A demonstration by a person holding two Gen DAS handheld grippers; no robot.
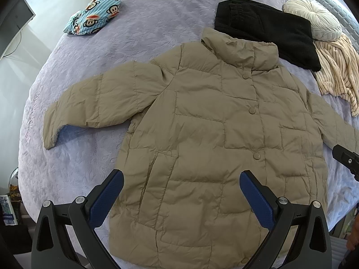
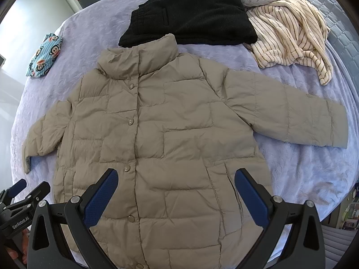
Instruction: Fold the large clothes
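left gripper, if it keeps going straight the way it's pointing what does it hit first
Most likely the tan puffer jacket. The left gripper is open and empty, aimed steeply down at the jacket's lower front near the pocket; nothing shows in between, though the gap is hard to judge.

Puffer jacket (image 1: 202,134) — hem cut off by the bottom edge in both views; right cuff runs past the left wrist frame edge. Black garment (image 2: 190,15) — near edge hidden under jacket collar.

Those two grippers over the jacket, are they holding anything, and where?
Nothing is held. The left gripper and the right gripper both hang open above the jacket, touching nothing.
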